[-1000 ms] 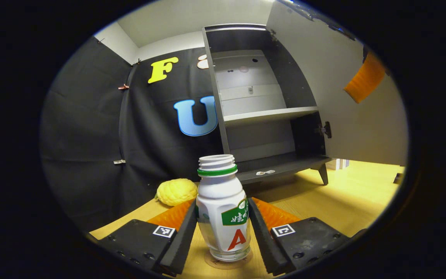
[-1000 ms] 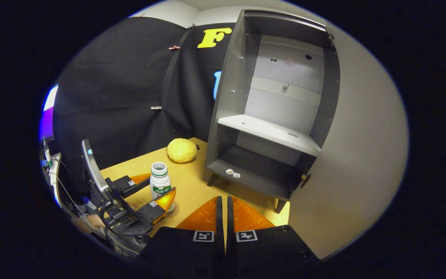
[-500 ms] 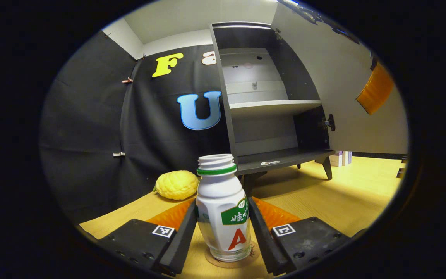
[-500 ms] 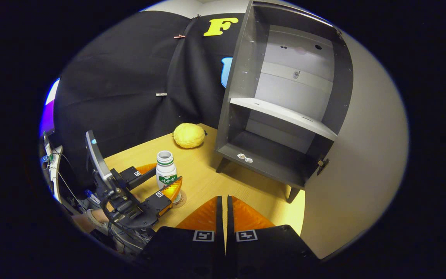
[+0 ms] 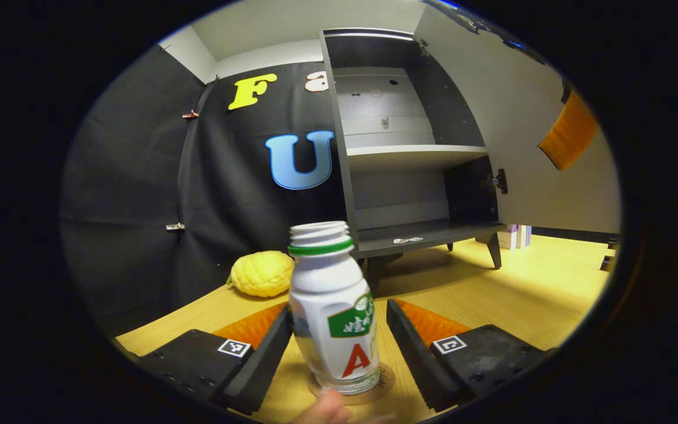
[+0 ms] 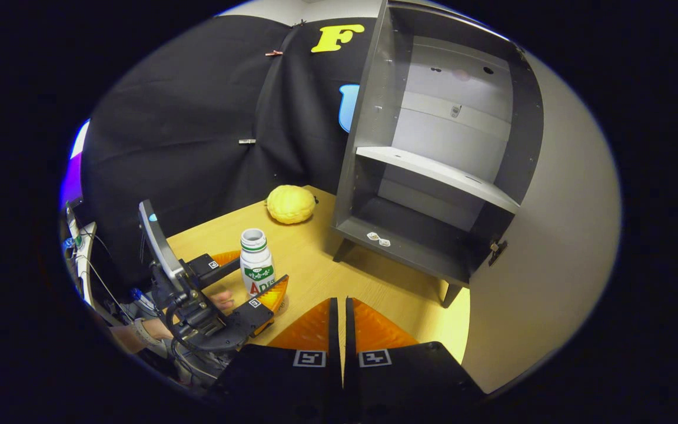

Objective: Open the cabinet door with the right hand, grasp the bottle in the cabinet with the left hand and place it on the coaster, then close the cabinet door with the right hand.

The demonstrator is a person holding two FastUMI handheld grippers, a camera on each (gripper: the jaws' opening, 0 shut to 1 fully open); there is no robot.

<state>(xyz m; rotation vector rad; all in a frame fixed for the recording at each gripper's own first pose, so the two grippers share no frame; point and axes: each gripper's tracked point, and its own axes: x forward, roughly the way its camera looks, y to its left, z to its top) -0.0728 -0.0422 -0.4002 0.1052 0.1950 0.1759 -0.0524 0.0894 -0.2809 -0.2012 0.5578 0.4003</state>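
1. Bottle [image 5: 333, 312]: white plastic, waisted body, green neck ring, no cap, printed label. It is stood upright on the coaster [image 5: 383, 380], a thin round disc of which an edge is seen at the base.
2. Left tongs [image 5: 339, 347]: opened, one finger to each side of the bottle; a clear gap is seen on the right, while contact on the left cannot be told. Nothing is judged to be held. A fingertip is seen at the bottom edge.
3. Right tongs [image 6: 339, 330]: fingers closed together, with nothing between them, held low before the cabinet.
4. Cabinet [image 6: 427, 176]: dark flat panels, pale back, one pale shelf, short tapered legs; two small scraps lie on its floor.
5. Cabinet door [image 6: 551, 247]: pale, smooth, swung wide open.
6. Surface [image 6: 315, 265]: light wood grain.
7. Yellow fruit [image 6: 290, 204]: rounded, bumpy skin, near the cabinet.
8. Progress, as judged: door opened, bottle placed; left tongs to be withdrawn, door to be closed.
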